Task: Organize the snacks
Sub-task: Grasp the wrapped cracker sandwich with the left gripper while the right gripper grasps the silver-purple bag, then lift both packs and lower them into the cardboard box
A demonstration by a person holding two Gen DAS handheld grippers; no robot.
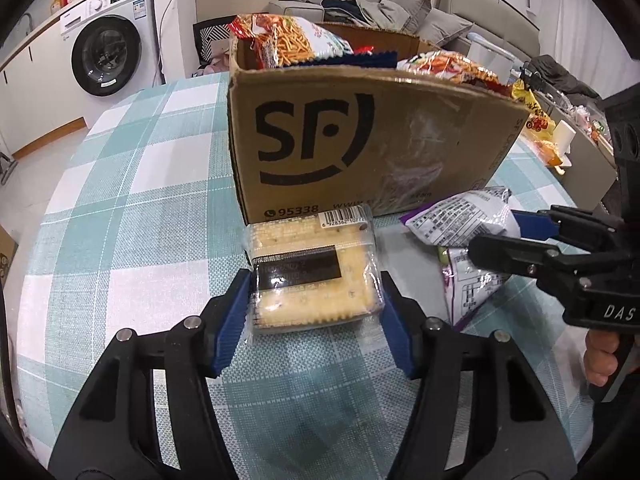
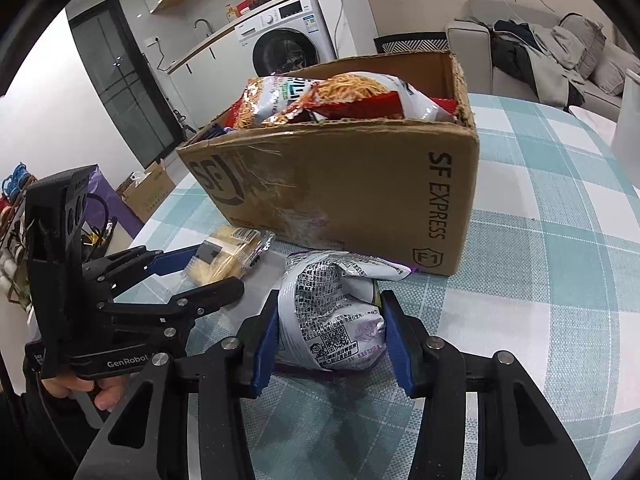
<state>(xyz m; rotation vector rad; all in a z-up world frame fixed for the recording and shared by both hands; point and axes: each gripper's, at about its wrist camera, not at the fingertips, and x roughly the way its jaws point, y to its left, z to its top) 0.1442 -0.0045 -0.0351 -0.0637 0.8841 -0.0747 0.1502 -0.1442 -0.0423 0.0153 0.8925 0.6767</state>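
Landmark: cardboard box [image 1: 360, 148], open-topped, standing on the checked surface [image 1: 132, 208], printed "SF" on its long side and "SF EXPRESS" on its short end. Filled above the rim with snack bags [image 1: 292, 40] showing fried strips.

Item 1: cracker pack [image 1: 314, 276], clear wrap, square crackers stacked flat, black label on top. Lies on the surface just in front of the box's long side, its barcode end touching or almost touching the cardboard. Long axis runs from the box toward the left gripper, barcode end pointing at the box.

Item 2: silver-and-purple snack bag [image 2: 336, 320], crumpled, printed back facing up with a QR code. Lies in front of the box near its "SF EXPRESS" corner, beside the cracker pack. Long axis runs roughly from the box toward the right gripper; the far end touches the box foot, as far as the crumpling allows judging.

Left gripper [image 1: 314, 324]: blue pads [image 1: 232, 320] clasped on the near end of the cracker pack, one at each side.

Right gripper [image 2: 330, 344]: blue pads [image 2: 266, 344] squeezing the near end of the silver-and-purple snack bag, the foil pinched narrow between them.

Hand [image 2: 94, 384]: holds the left gripper's handle, seen from the right wrist view.
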